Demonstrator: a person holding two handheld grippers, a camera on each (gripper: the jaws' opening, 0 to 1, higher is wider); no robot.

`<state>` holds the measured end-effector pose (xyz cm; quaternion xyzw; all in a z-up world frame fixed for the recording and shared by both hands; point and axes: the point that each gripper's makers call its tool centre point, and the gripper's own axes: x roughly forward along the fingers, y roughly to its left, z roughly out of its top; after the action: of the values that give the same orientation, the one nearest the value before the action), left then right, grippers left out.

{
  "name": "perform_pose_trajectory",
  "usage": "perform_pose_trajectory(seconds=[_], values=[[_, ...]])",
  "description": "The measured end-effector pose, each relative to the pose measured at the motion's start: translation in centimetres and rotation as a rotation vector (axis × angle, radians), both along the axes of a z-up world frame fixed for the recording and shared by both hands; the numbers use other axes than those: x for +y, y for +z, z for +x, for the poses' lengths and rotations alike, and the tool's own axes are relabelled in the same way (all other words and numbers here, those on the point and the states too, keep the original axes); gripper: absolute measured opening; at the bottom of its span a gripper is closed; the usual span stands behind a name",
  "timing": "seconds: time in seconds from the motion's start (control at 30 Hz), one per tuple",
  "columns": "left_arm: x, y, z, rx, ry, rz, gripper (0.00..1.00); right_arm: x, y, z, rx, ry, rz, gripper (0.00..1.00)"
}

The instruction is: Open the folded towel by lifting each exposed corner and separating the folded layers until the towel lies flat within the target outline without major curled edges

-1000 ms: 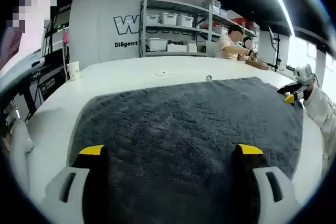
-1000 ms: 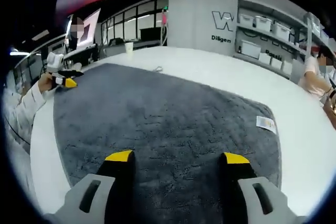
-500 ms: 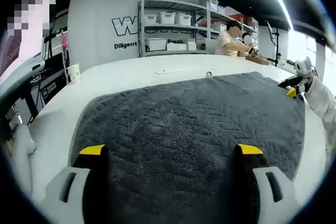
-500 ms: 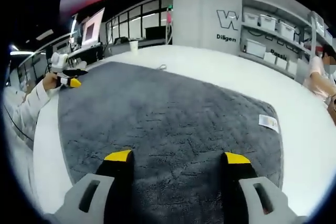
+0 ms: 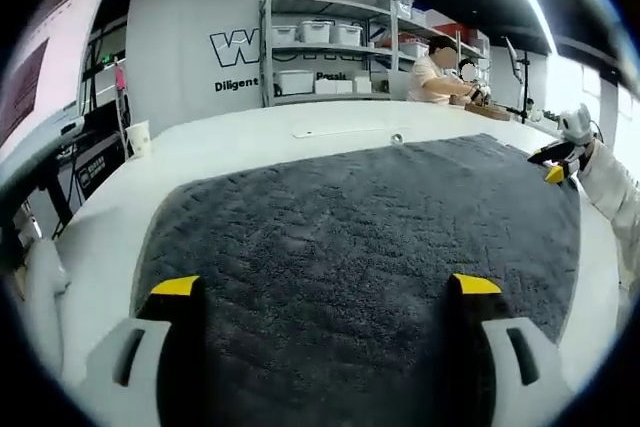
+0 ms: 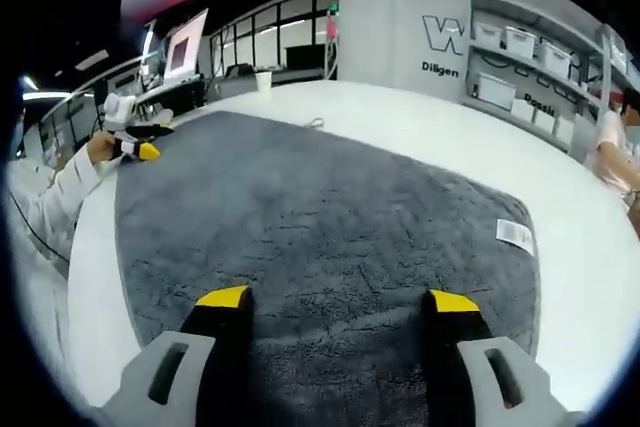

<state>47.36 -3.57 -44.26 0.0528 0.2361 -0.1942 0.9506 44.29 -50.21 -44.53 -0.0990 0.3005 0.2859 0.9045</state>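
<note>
A dark grey towel (image 5: 360,237) lies spread flat on the white table (image 5: 240,142); in the right gripper view the towel (image 6: 320,227) shows a white label (image 6: 514,235) near its right edge. My left gripper (image 5: 327,287) hovers open over the towel's near edge, yellow-tipped jaws wide apart and empty. My right gripper (image 6: 338,300) is also open above the towel's edge. Each gripper appears in the other's view: the right gripper (image 5: 553,169) held by a white-sleeved hand at the far right, the left gripper (image 6: 140,145) at the far left.
A paper cup (image 5: 139,134) stands on the table's left side. A small round object (image 5: 397,138) and a flat white strip (image 5: 318,133) lie beyond the towel. Shelves with white bins (image 5: 320,57) stand behind; a person (image 5: 436,75) sits at the back right.
Both views have shifted slightly with the hands. The towel lies as before and both grippers stay open.
</note>
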Motion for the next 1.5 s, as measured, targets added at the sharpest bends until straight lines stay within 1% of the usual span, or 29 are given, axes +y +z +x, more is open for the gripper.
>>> perform_pose_trajectory(seconds=[0.13,0.2,0.23,0.27,0.3,0.4,0.43,0.5,0.53,0.57,0.67,0.73,0.83,0.93,1.0,1.03,1.13,1.23,1.3,1.5], values=[[-0.2,0.2,-0.2,0.007,-0.002,-0.007,0.99,0.0,0.1,-0.1,0.002,-0.003,-0.003,0.68],[-0.5,0.7,-0.5,0.013,-0.013,-0.032,0.99,-0.2,0.2,-0.2,-0.002,-0.014,-0.012,0.69],[-0.8,1.3,-0.8,0.013,-0.017,-0.064,0.99,-0.4,0.4,-0.2,-0.010,-0.024,-0.026,0.72],[-0.9,1.5,-0.9,0.010,-0.019,-0.074,0.99,-0.5,0.5,-0.3,-0.013,-0.027,-0.031,0.74],[-1.0,2.5,-1.3,-0.006,-0.021,-0.098,0.99,-0.8,0.8,-0.5,-0.015,-0.045,-0.043,0.75],[-0.9,3.4,-1.9,-0.012,-0.018,-0.102,0.99,-0.9,1.7,-1.4,-0.002,-0.059,-0.032,0.78],[-0.8,4.4,-2.7,-0.012,-0.013,-0.110,0.99,-0.8,2.1,-1.7,-0.001,-0.060,-0.025,0.79],[-0.6,5.2,-3.6,-0.010,-0.008,-0.119,0.99,-0.8,2.7,-2.3,0.002,-0.068,-0.015,0.83],[-0.6,5.9,-4.3,-0.012,-0.008,-0.126,0.99,-0.8,3.2,-3.0,0.000,-0.073,-0.018,0.86],[-0.7,6.7,-5.1,-0.032,-0.016,-0.132,0.99,-0.9,3.6,-3.4,-0.006,-0.076,-0.025,0.89],[-0.7,8.1,-6.8,-0.058,-0.020,-0.142,0.99,-1.2,5.1,-5.0,-0.035,-0.086,-0.059,0.95],[-0.9,9.3,-8.8,-0.076,-0.031,-0.144,0.99,-1.4,6.6,-6.6,-0.055,-0.096,-0.057,0.99],[-1.0,10.1,-10.7,-0.083,-0.033,-0.140,0.99,-1.3,8.1,-8.5,-0.069,-0.101,-0.028,0.99],[-1.0,11.5,-13.1,-0.115,-0.036,-0.135,0.99,-1.0,9.3,-10.6,-0.086,-0.107,0.007,0.99],[-1.0,12.2,-14.1,-0.136,-0.036,-0.140,0.99,-0.9,9.7,-11.5,-0.089,-0.111,0.015,0.99],[-0.9,12.8,-15.1,-0.154,-0.030,-0.146,0.99,-0.7,10.0,-12.2,-0.095,-0.112,0.020,0.99],[-0.5,13.3,-16.8,-0.161,-0.008,-0.148,0.99,-0.2,10.7,-14.2,-0.113,-0.122,0.031,0.99],[-0.2,13.2,-18.4,-0.160,-0.008,-0.133,0.99,0.2,10.9,-15.5,-0.122,-0.126,0.028,0.99],[0.1,13.1,-19.4,-0.162,-0.003,-0.130,0.99,0.6,10.9,-16.3,-0.128,-0.122,0.022,0.99],[0.0,12.4,-21.4,-0.151,-0.001,-0.133,0.99,1.9,10.2,-18.0,-0.122,-0.091,0.008,0.99]])
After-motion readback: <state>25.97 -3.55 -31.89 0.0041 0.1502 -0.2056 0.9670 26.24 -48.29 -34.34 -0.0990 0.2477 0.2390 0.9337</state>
